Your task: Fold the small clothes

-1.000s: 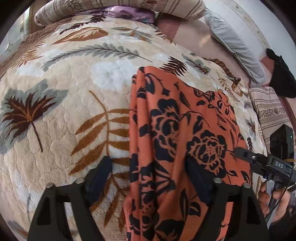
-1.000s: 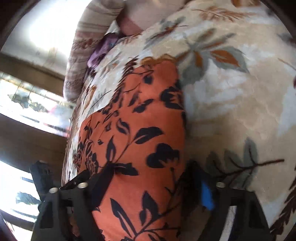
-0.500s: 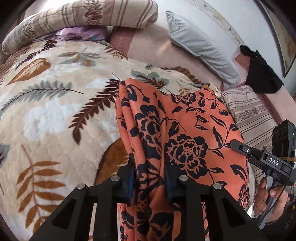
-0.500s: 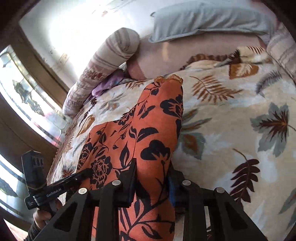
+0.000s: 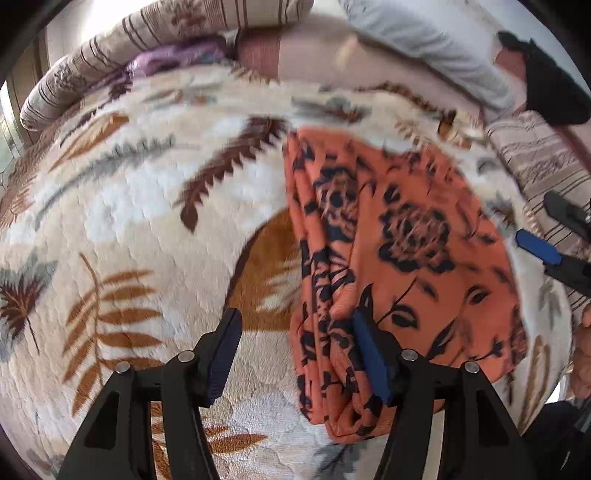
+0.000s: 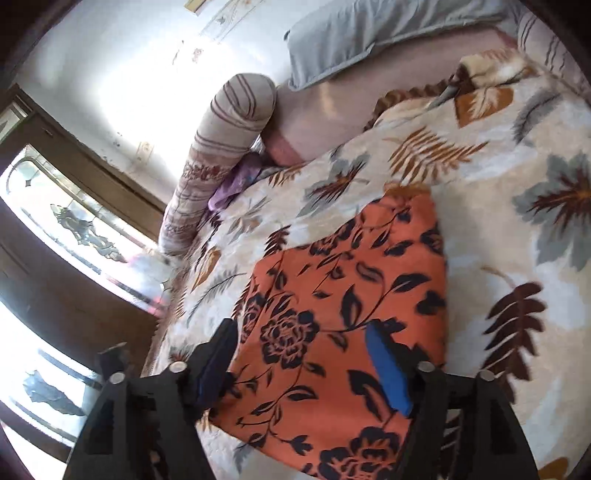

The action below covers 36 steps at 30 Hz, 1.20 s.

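On a bed's leaf-print blanket [image 5: 147,221], hovering the left gripper [image 5: 295,321] low over the near left part of an orange floral garment [image 5: 406,240], jaws spread wide and clamping nothing, one finger over bare blanket, the other over the cloth, straddling the garment's bunched left edge

Holding the right gripper [image 6: 300,328] likewise apart and empty above the garment's [image 6: 351,295] near end, one finger at the cloth's left margin, the other over its middle; showing again at the right rim of the left wrist view, just off the garment's right edge

Finding the garment lying flat as a folded panel, directly ahead of both tools, its long axis running near to far, its narrower far end pointing toward a striped bolster [image 6: 229,122], a grey pillow [image 6: 351,29] and a scrap of purple cloth [image 5: 173,59] at the head of the bed

Judging the lengthwise fold done and a crosswise fold likely coming: needing a bite on each near corner, then carrying the near end toward the far one along that long axis

Reckoning the left gripper nearer the layered left edge, the right gripper nearer the smooth right side; risking a slipped layer where the left folds are bunching
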### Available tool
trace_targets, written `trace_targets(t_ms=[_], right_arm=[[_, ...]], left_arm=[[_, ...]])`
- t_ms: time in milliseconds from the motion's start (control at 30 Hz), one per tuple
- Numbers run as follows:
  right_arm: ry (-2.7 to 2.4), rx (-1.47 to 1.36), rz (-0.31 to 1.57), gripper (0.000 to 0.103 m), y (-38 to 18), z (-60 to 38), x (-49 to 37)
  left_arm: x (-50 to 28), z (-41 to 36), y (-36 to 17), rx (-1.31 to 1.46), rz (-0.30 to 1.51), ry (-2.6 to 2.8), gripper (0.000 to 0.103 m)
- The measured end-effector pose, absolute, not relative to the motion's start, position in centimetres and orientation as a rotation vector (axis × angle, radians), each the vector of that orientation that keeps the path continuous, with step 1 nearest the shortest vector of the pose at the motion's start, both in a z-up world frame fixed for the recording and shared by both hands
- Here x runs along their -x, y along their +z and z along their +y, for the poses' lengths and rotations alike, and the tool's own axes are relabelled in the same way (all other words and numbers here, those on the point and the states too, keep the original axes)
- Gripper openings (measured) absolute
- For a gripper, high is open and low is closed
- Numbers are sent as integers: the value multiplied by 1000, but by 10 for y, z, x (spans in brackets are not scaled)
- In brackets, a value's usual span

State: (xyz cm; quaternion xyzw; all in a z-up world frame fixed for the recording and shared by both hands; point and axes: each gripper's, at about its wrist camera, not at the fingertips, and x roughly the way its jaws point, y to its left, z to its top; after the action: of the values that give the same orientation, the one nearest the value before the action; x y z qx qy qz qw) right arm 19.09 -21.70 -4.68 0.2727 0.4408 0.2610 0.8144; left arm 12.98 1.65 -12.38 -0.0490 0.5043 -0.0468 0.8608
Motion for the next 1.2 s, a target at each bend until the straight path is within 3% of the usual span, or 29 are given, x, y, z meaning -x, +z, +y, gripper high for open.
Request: trace_targets(t_ms=[67,200,300,400,500,700,867,1100,1200], right_arm=[[488,-574,1119,77,-89,-211,-204],[483,-595,1014,76,-61,-218,-202],[538,-604,966,77,-45,-214,-226],[441,-620,1013,80,-72,-217,-274],[360,-747,1062,79,-101,-237,-296],[445,-630,941,79,-49,-219,-247],[440,-508,1069,79,-85,-211,-224],[521,-523,945,80,-38,-203,-181],[457,-467,1058,82,-75,-199,-171]], left_arm=[[-123,28,-117,182,1043,-81,70],[-106,26,-81,144,931,-90,69],[-109,16,-97,115,989,-124,69],[-117,18,-126,147,1059,-105,73],[-114,18,-117,140,1041,-96,74],[-116,18,-120,126,1040,-109,76],[-114,15,-117,112,1042,-89,76],[-101,16,-101,102,1012,-66,76],[-102,20,-103,138,1032,-77,76]])
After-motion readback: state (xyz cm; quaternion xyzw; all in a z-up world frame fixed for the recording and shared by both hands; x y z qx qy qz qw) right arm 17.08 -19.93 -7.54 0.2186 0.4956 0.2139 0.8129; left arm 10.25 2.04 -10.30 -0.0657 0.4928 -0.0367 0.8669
